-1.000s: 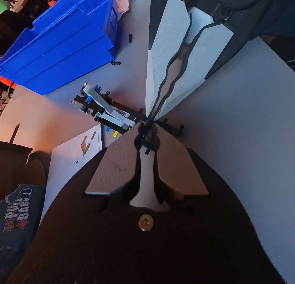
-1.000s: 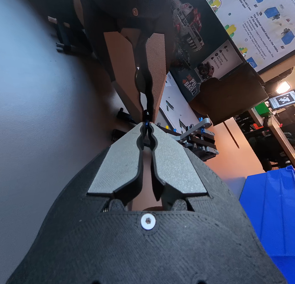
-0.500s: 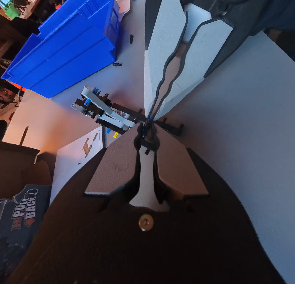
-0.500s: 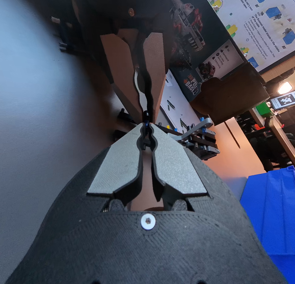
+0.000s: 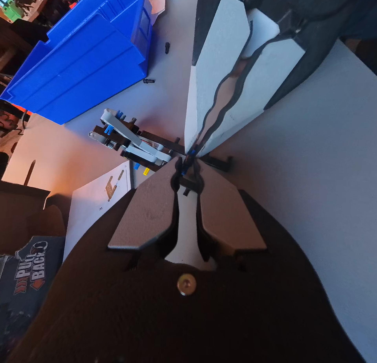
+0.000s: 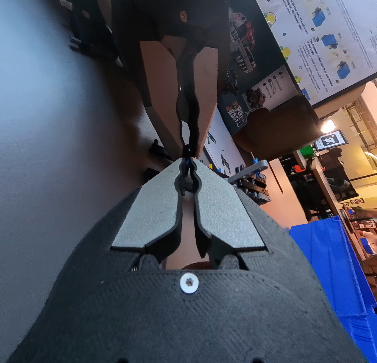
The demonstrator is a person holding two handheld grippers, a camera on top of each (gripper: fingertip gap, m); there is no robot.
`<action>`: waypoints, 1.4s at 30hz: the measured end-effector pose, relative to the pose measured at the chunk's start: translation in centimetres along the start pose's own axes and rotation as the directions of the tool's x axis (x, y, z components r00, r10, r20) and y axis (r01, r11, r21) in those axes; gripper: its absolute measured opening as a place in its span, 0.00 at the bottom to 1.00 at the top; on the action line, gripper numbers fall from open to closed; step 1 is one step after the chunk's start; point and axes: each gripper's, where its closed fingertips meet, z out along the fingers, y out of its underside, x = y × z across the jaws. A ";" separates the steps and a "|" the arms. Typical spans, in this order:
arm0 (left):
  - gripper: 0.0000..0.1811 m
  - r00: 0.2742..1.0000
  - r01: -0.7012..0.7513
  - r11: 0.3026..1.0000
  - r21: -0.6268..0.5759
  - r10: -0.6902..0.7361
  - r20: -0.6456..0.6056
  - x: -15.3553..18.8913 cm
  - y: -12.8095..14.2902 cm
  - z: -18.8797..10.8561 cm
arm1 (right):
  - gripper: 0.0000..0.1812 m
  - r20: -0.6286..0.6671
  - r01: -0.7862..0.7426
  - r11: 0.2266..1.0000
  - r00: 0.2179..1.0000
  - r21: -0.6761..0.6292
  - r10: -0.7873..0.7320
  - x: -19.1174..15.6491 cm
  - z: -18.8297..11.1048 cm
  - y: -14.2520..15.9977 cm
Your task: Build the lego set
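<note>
The main risk is the small blue pin (image 5: 190,153) slipping or popping out sideways: both pairs of tongs meet tip to tip on very small parts, and if the two are pushed together slightly out of line, the pin could twist in its grip, jam at the mouth of the hole, or flick away across the grey table (image 5: 306,169). Squeezing too lightly would let the piece rotate; pushing too hard could make one of the tips skid off. A dropped pin would be hard to find among the other loose black pins (image 5: 149,81) lying near the blue bin (image 5: 81,63).

The left tongs (image 5: 186,170), with brown pads, are drawn nearly together and clamped on a small black piece (image 6: 187,150) at the very tips; only a thin slit shows between the pads. The right tongs (image 6: 187,163), with grey pads, are likewise pinched almost closed, gripping the blue pin at their points. The two sets of tips touch or nearly touch, with the pin and the black piece between them; whether the pin is already partly seated I cannot tell.

The half-built model (image 5: 132,141), a frame of black and grey beams with blue and yellow pins, lies on the table just behind the tips, beside the open instruction sheet (image 5: 98,194) and near the bin
</note>
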 end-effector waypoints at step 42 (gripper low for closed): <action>0.03 0.994 0.064 0.997 -0.045 -0.060 0.092 -1.5 0.7 0.3 | 0.00 -0.141 0.042 0.957 0.986 -0.287 -0.086 1.7 -1.1 4.6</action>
